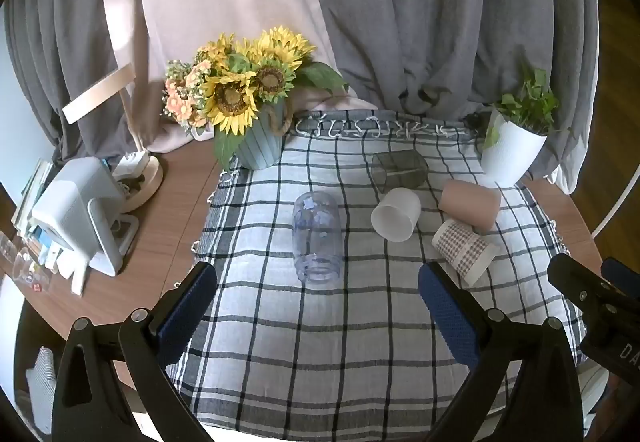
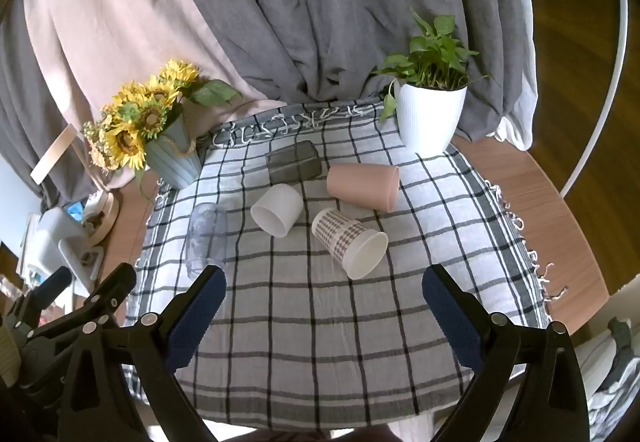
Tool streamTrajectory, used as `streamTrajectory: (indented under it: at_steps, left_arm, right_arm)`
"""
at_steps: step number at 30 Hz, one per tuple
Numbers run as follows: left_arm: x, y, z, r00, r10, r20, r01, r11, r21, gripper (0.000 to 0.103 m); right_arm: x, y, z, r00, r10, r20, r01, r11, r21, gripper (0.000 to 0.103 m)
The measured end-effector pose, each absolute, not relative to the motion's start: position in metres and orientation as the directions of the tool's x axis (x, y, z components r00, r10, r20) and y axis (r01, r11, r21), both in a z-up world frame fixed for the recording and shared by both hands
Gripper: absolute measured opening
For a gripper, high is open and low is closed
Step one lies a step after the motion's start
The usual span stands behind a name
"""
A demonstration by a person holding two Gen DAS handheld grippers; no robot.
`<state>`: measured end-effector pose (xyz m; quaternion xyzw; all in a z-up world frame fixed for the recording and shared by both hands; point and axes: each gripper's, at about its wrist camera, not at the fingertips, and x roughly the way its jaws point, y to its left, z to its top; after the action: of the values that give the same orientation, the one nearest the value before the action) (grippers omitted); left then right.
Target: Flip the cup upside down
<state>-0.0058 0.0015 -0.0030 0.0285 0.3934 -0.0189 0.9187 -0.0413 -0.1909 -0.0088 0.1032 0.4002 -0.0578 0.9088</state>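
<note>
Several cups lie on their sides on a checked cloth (image 1: pixel 320 342). A clear glass with blue print (image 1: pixel 316 238) lies nearest my left gripper (image 1: pixel 318 306), which is open and empty just in front of it. A white cup (image 1: pixel 395 214), a pink cup (image 1: pixel 470 204), a checked paper cup (image 1: pixel 464 252) and a smoky grey glass (image 1: pixel 398 170) lie further back and right. My right gripper (image 2: pixel 324 302) is open and empty, in front of the paper cup (image 2: pixel 350 242). The white cup (image 2: pixel 277 209), pink cup (image 2: pixel 363 186), grey glass (image 2: pixel 293 161) and clear glass (image 2: pixel 207 236) also show there.
A sunflower vase (image 1: pixel 258 140) stands at the cloth's back left, a white potted plant (image 1: pixel 510 150) at the back right. A white device (image 1: pixel 80 214) and a lamp base (image 1: pixel 140 174) sit on the wooden table (image 1: pixel 168 210) to the left. Grey and pink curtains hang behind.
</note>
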Motion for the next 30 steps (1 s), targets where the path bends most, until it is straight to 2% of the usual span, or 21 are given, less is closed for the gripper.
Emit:
streamTrajectory:
  at_steps: [30]
  left_arm:
    - [-0.0077, 0.0043, -0.0035, 0.689, -0.011, -0.725, 0.057, 0.998, 0.039, 0.103]
  right_arm:
    - [-0.0438, -0.1913, -0.0096, 0.673, -0.022, -0.74, 0.186, 0.972, 0.141, 0.099]
